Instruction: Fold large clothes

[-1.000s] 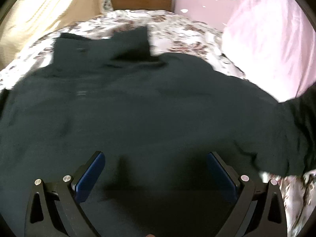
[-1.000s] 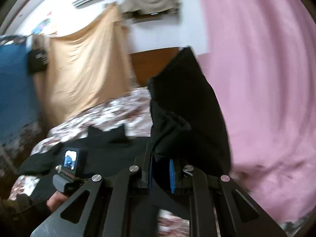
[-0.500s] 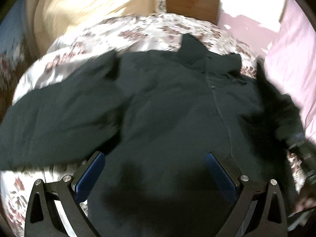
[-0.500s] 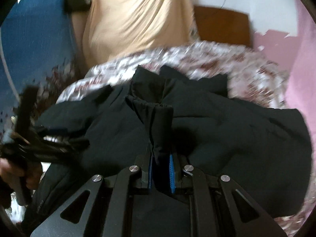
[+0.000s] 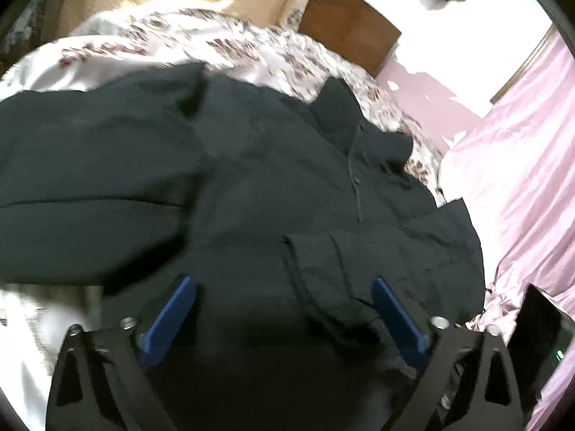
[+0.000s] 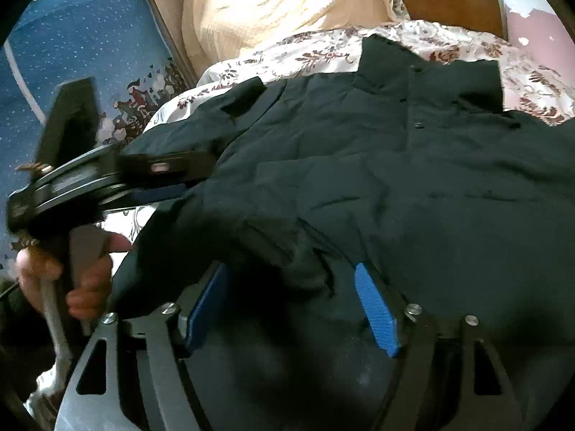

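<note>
From the left wrist camera, a dark coat (image 5: 273, 186) is lying spread out on a bed (image 5: 222, 41) with a flowery sheet. The coat's collar is pointing to the far end, near a brown headboard (image 5: 350, 34). One sleeve is sticking out to the left. The other sleeve is lying folded across the front of the coat. The left gripper (image 5: 284, 303) is hanging over the near part of the coat. Its jaws are standing wide apart and have just been closing a little. Nothing is pinched between its blue pads (image 5: 169, 319). A pink cloth (image 5: 521, 165) is hanging on the right.

From the right wrist camera, the same coat (image 6: 395, 165) is filling most of the picture, with its buttons running down the middle. The right gripper (image 6: 291, 305) is sitting over the folded sleeve. Its jaws have just been opening, and the cloth is lying loose between the pads (image 6: 375, 309), not squeezed. On the left side, a hand (image 6: 77, 269) is holding the left gripper (image 6: 158, 179), with one open finger over the coat's edge. A cream cloth (image 6: 273, 3) is hanging behind the bed (image 6: 323, 50).
</note>
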The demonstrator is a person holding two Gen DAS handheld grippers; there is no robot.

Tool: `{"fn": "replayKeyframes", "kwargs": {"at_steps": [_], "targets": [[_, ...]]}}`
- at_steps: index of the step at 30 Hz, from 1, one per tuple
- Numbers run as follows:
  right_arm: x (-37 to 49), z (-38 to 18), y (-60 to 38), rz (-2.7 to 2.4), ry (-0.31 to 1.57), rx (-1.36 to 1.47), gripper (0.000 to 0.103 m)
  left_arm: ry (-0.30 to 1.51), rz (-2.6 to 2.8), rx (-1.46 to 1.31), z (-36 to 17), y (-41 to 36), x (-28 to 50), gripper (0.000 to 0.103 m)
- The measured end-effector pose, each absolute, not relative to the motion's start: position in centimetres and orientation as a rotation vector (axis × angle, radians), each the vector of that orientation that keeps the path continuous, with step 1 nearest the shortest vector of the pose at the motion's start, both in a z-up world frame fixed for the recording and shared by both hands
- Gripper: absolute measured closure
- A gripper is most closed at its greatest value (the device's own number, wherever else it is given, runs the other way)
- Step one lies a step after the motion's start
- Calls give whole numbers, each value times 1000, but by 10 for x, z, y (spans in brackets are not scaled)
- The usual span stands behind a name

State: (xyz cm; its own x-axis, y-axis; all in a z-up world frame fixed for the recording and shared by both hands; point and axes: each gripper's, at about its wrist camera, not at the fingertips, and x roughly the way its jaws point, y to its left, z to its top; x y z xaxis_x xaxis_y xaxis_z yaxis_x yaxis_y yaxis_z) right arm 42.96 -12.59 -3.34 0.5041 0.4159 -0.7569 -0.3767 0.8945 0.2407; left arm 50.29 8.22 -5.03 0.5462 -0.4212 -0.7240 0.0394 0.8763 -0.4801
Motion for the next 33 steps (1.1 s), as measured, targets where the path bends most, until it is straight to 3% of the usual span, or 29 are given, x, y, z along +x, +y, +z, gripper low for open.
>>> {"fn": "replayKeyframes", "kwargs": {"at_steps": [1, 3, 5, 7, 15, 19, 25, 33], "targets": [[434, -34, -127, 472, 916, 43, 33, 991, -294, -430, -57, 72, 510, 20], [424, -30, -141, 454, 884, 52, 31, 1055, -288, -418, -70, 54, 521, 47], [419, -29, -152, 432, 868, 56, 31, 1065, -286, -407, -74, 42, 523, 83], [407, -26, -171, 413, 840, 91, 31, 1013, -267, -392, -68, 37, 525, 96], [409, 16, -254, 170, 661, 135, 28, 714, -31, -217, 3, 57, 511, 99], [459, 7, -283, 10, 659, 70, 27, 760, 11, -182, -7, 66, 527, 99], [533, -65, -295, -47, 925, 40, 27, 854, 89, -93, -51, 66, 543, 97], [549, -81, -291, -44, 914, 44, 24, 854, 75, -134, -64, 69, 538, 94]]}}
